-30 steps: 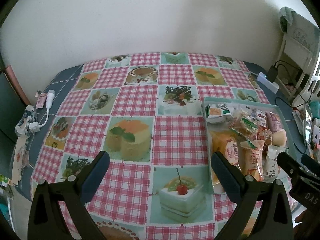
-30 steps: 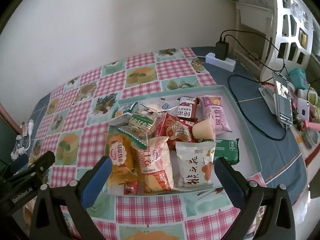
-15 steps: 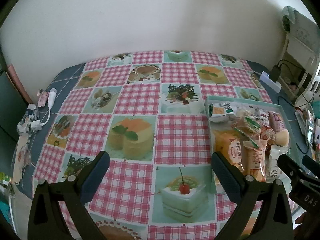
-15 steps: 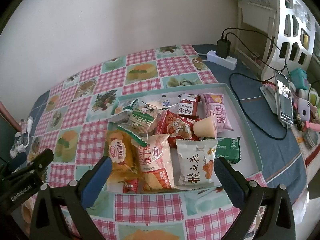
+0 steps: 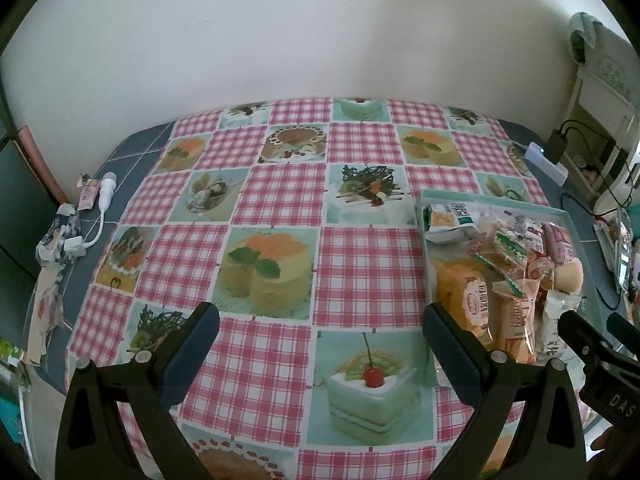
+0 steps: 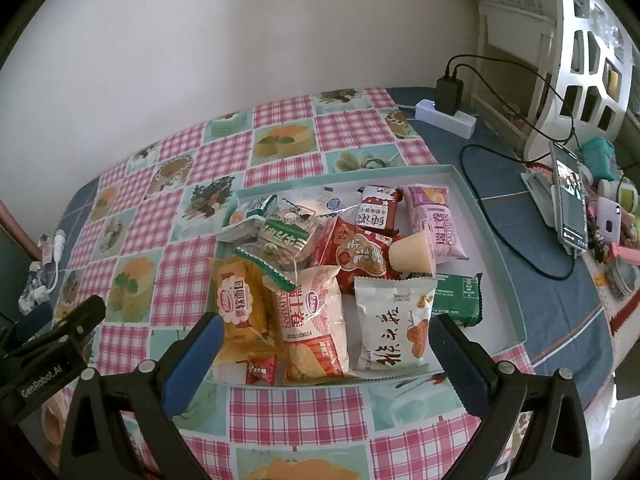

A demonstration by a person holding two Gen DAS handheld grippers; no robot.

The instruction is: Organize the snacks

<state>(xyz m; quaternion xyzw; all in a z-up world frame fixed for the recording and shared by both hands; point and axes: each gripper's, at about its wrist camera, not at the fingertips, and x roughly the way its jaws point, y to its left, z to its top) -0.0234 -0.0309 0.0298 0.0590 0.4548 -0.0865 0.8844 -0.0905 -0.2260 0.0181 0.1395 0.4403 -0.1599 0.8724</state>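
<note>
The snacks lie heaped in a shallow teal tray [image 6: 486, 216] on the right part of the table [image 5: 280, 216], packets overlapping one another, so the likeliest trouble is a grab that takes two wrappers at once or drags a neighbour along; the white packet with black script [image 6: 390, 324] and the orange-and-white roll packet [image 6: 312, 320] lie edge to edge right under the right hand-held gripper [image 6: 326, 344], and a pinch set between them could catch both; the yellow bread packet [image 6: 240, 312] has a small red candy [image 6: 262, 368] at its near end, which might be flicked over the low front rim; the pale jelly cup [image 6: 412, 256] rests on its side atop other packets and looks ready to roll if anything below it is tugged (slick film wrappers also tend to slip from a shallow bite); the right hand-held gripper is spread wide, holding nothing and touching nothing, poised above the near end of the tray; the left hand-held gripper [image 5: 316, 332] is likewise spread wide and empty, hanging over the bare checked cloth to the left of the tray, its right finger [image 5: 452, 344] near the tray's left edge, though whether it clears the rim I cannot tell.
</note>
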